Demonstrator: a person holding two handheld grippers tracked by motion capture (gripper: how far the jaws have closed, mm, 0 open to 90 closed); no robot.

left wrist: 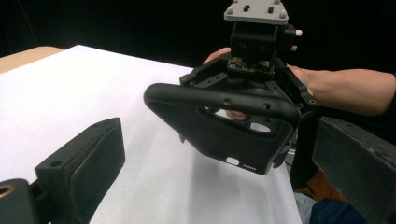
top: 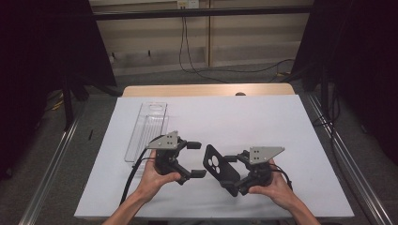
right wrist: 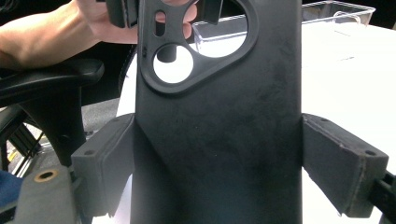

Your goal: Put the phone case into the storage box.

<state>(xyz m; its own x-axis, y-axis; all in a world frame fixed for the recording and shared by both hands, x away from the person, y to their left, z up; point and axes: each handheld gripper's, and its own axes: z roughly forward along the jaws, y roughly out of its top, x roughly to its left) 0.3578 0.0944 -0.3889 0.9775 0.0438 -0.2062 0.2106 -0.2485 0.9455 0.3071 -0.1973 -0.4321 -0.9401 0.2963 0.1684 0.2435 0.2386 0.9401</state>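
We held the black phone case (top: 220,168) in our right gripper (top: 233,174). Its fingers (right wrist: 343,163) were pressed on the two long sides of the case, so the case was gripped tight. It was up off the white worktop (top: 244,117), in front of us and a bit to the right, between our two hands. The end with the big camera hole pointed toward our left gripper (top: 196,159).

The fingers (left wrist: 84,163) of our left gripper stood wide apart with nothing in them. They were near the case but not touching it.

So the picking-up part looked done: the case was off the worktop and safe in one gripper. In the right gripper view we saw the back of the case. In the left gripper view we could see it was hollow, with no phone inside.

A clear plastic box (top: 146,131) lay on the worktop, farther away on the left side. We could not tell if anything was inside it.

We think what was left was for the left gripper to take hold of the free end of the case. After that the case might go into the clear box, but we were only guessing.
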